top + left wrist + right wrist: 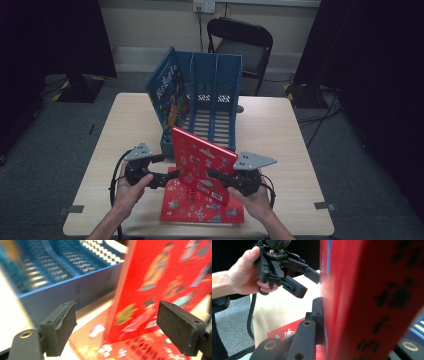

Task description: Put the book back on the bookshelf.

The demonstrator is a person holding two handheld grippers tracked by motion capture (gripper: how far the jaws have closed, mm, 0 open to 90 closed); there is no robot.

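A red picture book stands tilted on its edge above the table, with my right gripper shut on its lower right part. In the right gripper view the book fills the space between the jaws of that gripper. My left gripper is open at the book's left edge. Seen from the left gripper view, the red cover rises between the spread pads of the left gripper, and no pad touches it. A second red book lies flat underneath.
A blue three-slot file rack lies on the wooden table just behind the books, with a blue picture book leaning in its left side. A black chair stands beyond the table. A hand holds the left gripper.
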